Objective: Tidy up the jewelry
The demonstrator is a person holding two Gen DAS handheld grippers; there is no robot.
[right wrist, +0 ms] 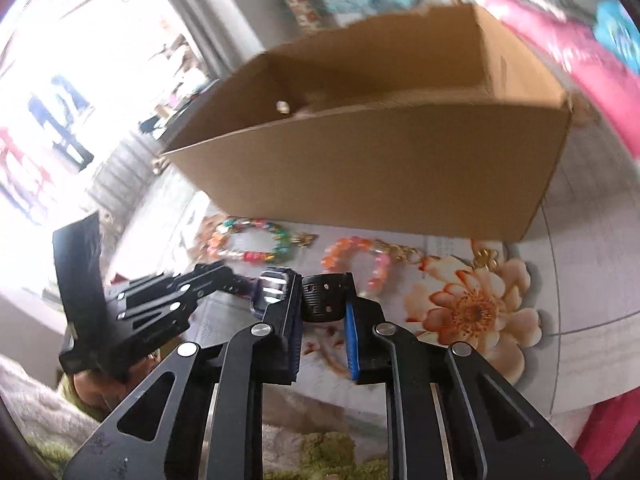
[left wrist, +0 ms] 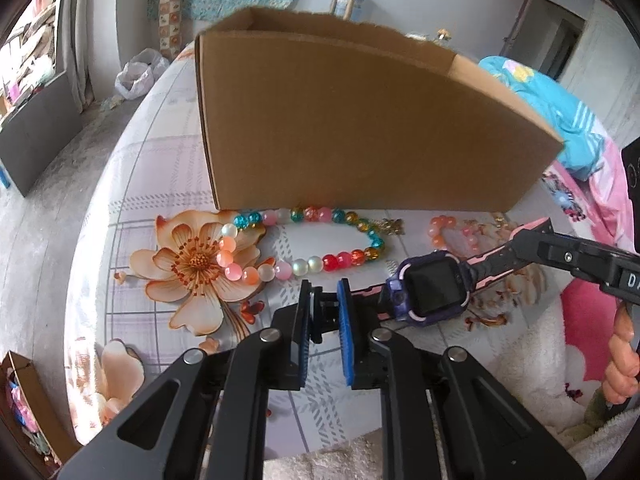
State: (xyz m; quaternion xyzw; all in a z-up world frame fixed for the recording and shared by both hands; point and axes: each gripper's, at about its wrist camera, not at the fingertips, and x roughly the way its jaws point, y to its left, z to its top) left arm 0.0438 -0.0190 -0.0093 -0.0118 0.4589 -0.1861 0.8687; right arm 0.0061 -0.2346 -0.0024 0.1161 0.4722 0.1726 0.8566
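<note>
A purple and pink child's smartwatch [left wrist: 434, 285] hangs just above the flowered sheet, stretched between both grippers. My left gripper [left wrist: 325, 292] is shut on one black strap end. My right gripper [left wrist: 520, 245] comes in from the right and is shut on the other strap. In the right wrist view the right gripper [right wrist: 322, 292] pinches the black strap [right wrist: 324, 300], with the watch [right wrist: 274, 285] and the left gripper [right wrist: 224, 276] to its left. A multicoloured bead bracelet [left wrist: 304, 240] and an orange-pink bead bracelet [left wrist: 444, 232] lie in front of an open cardboard box [left wrist: 360, 128].
The box [right wrist: 380, 176] holds one small pale object [right wrist: 283, 107]. A blue and pink quilt [left wrist: 560, 120] lies at the right. The bed edge drops to the floor [left wrist: 48, 220] at the left. A hand [left wrist: 620, 364] holds the right gripper. White fleece [left wrist: 532, 360] lies nearby.
</note>
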